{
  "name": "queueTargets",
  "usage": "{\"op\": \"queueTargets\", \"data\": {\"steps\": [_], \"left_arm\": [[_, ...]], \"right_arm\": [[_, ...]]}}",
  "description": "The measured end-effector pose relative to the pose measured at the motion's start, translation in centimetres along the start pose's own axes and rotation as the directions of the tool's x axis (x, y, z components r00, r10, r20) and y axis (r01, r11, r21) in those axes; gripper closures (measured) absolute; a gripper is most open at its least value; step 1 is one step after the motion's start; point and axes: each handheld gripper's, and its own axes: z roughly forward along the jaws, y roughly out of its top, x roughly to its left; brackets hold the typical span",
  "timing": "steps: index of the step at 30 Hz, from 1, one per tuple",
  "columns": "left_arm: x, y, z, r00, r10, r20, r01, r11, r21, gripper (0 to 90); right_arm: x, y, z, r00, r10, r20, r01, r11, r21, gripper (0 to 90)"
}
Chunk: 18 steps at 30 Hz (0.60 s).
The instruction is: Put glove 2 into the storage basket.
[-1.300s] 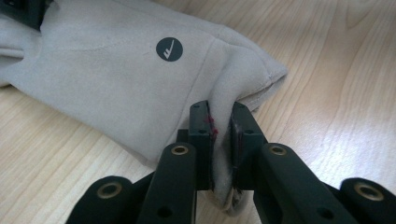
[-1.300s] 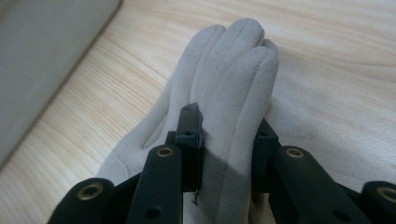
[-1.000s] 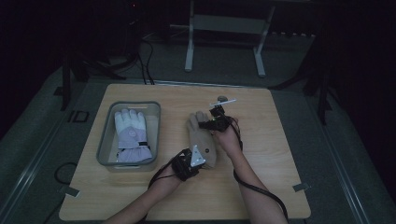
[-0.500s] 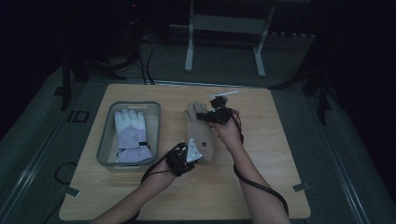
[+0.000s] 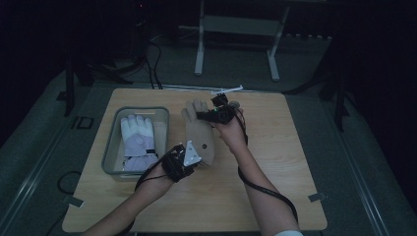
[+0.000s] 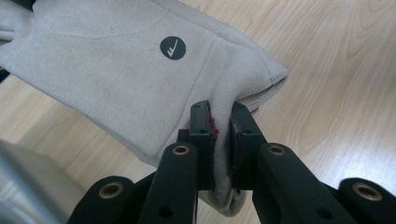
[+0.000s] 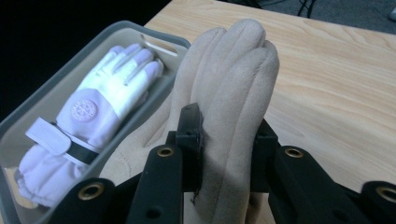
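A beige suede glove (image 5: 199, 132) hangs a little above the wooden table (image 5: 275, 167), stretched between both grippers. My left gripper (image 5: 193, 158) is shut on the cuff edge of the beige glove (image 6: 140, 84), the fabric pinched between its pads (image 6: 205, 140). At the far end, my right gripper (image 5: 209, 114) is shut on the fingers of the beige glove (image 7: 233, 102). A white and lilac glove (image 5: 137, 140) lies in the grey tray (image 5: 110, 152) to the left; the white glove (image 7: 88, 116) and the tray (image 7: 46, 93) also appear in the right gripper view.
Black cables trail from both grippers across the table front. A metal stand (image 5: 236, 29) and more cables sit on the dark floor beyond the table's far edge. Bare tabletop lies to the right of the glove.
Both grippers have risen with the beige glove between them, lifting it off the table. The white glove and the tray have not moved.
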Motion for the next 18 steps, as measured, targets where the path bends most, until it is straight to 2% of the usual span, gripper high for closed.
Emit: {"op": "queueTargets", "data": {"steps": [10, 18], "left_arm": [[1.4, -1.3, -2.1, 0.9991, -0.018, -0.037, 0.018, 0.9998, 0.013, 82.6], [2.8, -3.3, -3.6, 0.9956, -0.066, -0.067, 0.068, 0.9972, 0.029, 82.6]], "right_arm": [[2.8, 2.1, 1.6, 0.9985, -0.037, -0.040, 0.037, 0.9993, -0.006, 72.4], [5.5, 3.4, 3.6, 0.9952, -0.072, -0.066, 0.072, 0.9974, -0.001, 72.4]]}}
